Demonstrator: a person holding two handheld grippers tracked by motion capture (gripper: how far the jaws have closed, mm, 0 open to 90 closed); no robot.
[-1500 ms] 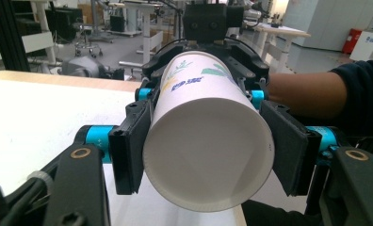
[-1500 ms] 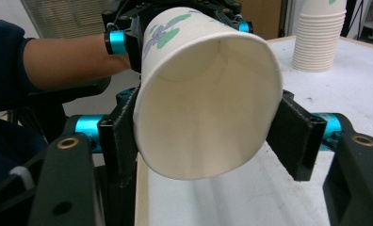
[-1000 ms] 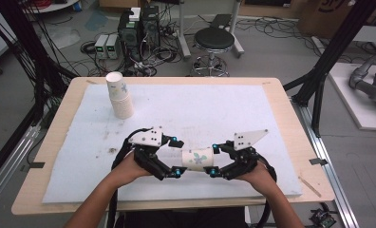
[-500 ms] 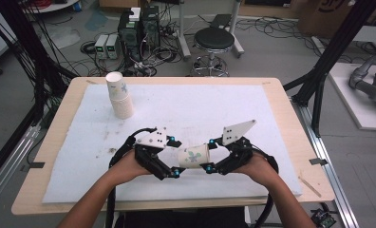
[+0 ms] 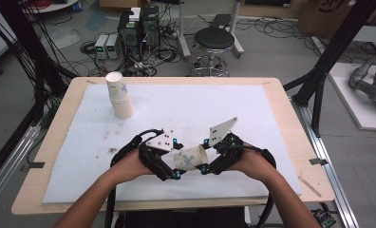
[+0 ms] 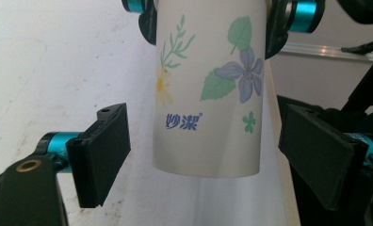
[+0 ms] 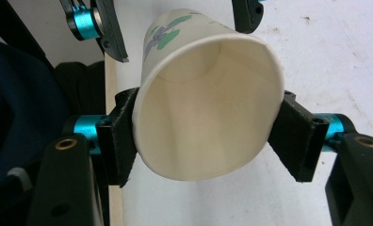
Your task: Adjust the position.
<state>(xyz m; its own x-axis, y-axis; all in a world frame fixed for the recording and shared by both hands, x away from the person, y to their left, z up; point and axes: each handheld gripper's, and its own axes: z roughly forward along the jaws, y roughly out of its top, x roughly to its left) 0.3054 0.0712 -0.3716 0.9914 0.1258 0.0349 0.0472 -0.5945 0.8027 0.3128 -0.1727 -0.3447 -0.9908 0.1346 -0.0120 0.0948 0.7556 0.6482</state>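
The right gripper point(image 5: 206, 167) is clamping the floral paper cup point(image 5: 192, 158) at its rim, holding it off the counter point(image 5: 281, 109) at lower centre. The left gripper point(image 5: 175, 174) is released, its jaws having just been closing slightly around the cup base without contact. Handover appears complete; adding it to the cup stack point(image 5: 119, 95), upper left, likely remains.

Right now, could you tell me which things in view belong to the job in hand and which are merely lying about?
In the job:
- paper cup, gripped near its rim by the right gripper
- left gripper, jaws open either side of the cup's base
- stack of paper cups

Lying about:
- stool
- electronics boxes on the floor
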